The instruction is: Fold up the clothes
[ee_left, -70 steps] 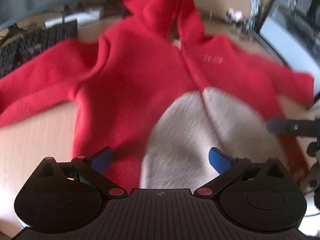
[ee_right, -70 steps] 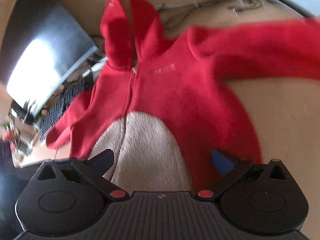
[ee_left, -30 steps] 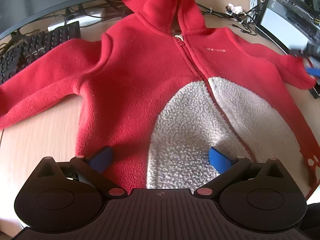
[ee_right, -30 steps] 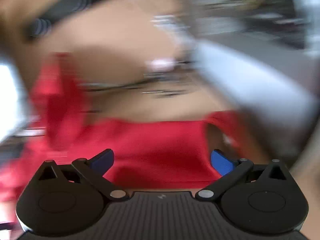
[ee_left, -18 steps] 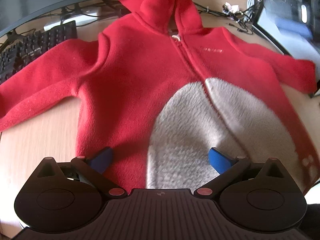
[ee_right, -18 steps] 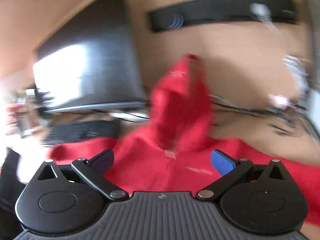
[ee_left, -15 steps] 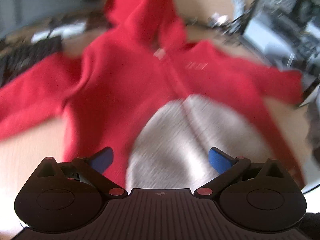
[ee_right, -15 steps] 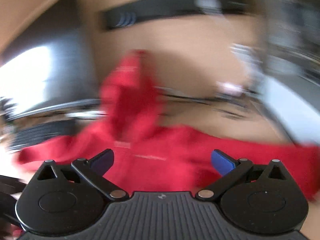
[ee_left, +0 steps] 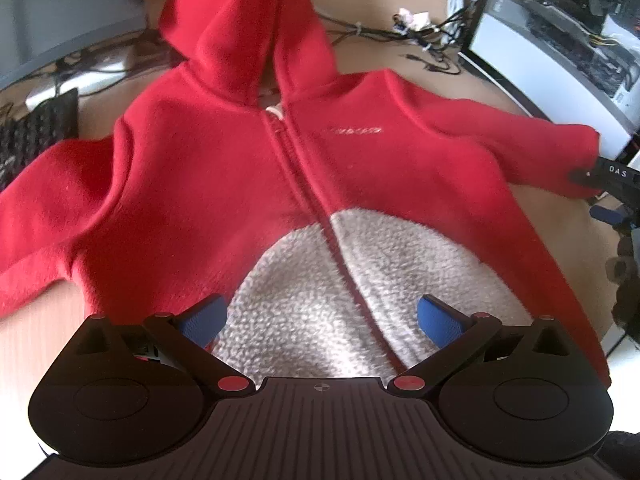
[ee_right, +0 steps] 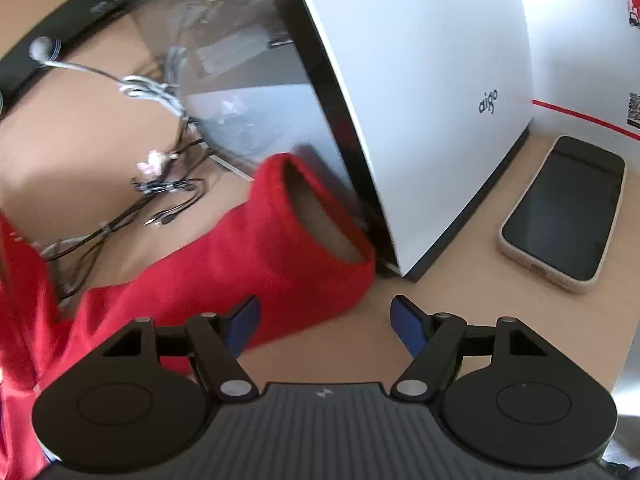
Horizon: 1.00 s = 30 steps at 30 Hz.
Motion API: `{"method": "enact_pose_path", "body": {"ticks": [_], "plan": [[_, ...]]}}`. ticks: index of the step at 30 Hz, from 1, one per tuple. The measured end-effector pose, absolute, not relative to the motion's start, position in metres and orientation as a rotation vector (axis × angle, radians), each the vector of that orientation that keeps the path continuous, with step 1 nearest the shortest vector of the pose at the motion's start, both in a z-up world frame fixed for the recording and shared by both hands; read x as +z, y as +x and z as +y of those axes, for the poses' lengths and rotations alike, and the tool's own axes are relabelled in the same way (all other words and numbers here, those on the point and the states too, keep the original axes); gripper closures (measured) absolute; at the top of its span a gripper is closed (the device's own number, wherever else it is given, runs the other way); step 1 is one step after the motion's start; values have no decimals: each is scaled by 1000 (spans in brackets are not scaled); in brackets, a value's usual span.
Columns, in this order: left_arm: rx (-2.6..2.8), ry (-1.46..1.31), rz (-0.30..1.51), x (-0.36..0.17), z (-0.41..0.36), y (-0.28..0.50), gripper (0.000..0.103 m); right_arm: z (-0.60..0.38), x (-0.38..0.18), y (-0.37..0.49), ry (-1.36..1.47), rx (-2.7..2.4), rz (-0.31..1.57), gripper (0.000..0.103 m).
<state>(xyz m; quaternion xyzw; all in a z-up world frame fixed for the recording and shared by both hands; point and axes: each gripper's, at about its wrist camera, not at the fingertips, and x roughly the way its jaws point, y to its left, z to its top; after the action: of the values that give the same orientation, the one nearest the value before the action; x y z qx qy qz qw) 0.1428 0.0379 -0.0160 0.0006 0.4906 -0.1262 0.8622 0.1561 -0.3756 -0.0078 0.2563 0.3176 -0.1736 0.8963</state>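
Open left tongs point(ee_left: 322, 318) hover above the spread red hoodie point(ee_left: 248, 184).

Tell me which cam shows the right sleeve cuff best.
Right wrist. The cuff faces the lens with its opening and tan lining visible, just ahead of the open right gripper, next to the white PC case. The left wrist view shows it only small at the frame edge, opening hidden.

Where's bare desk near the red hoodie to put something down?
Bare wood shows between the sleeve cuff and the phone, in front of the white computer case. Another patch lies below the other sleeve, at the left edge of the left wrist view. Behind the hood it's crowded with cables.
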Motion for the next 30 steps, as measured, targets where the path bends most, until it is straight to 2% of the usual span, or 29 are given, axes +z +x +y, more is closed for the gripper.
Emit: {"method": "enact_pose_path", "body": {"ticks": [11,13,15,16,18,21,30], "plan": [[-177,-61,1058,-24,55,145,0,-354,-14,191,473,-186,665,28],[-163,-68,1060,-25,56,144,0,-351,-14,195,473,-161,656,33],[-151,-73,1060,-26,57,143,0,-352,-15,199,479,-150,648,51],[-146,-74,1060,-26,57,143,0,-353,-16,201,488,-136,648,57],[-136,-76,1061,-26,57,142,0,-354,-16,205,495,-108,639,74],[-128,-79,1060,-26,58,141,0,-352,-7,205,449,-59,601,86],[-102,-161,1000,-17,81,135,0,-273,66,214,132,253,399,89]]}}
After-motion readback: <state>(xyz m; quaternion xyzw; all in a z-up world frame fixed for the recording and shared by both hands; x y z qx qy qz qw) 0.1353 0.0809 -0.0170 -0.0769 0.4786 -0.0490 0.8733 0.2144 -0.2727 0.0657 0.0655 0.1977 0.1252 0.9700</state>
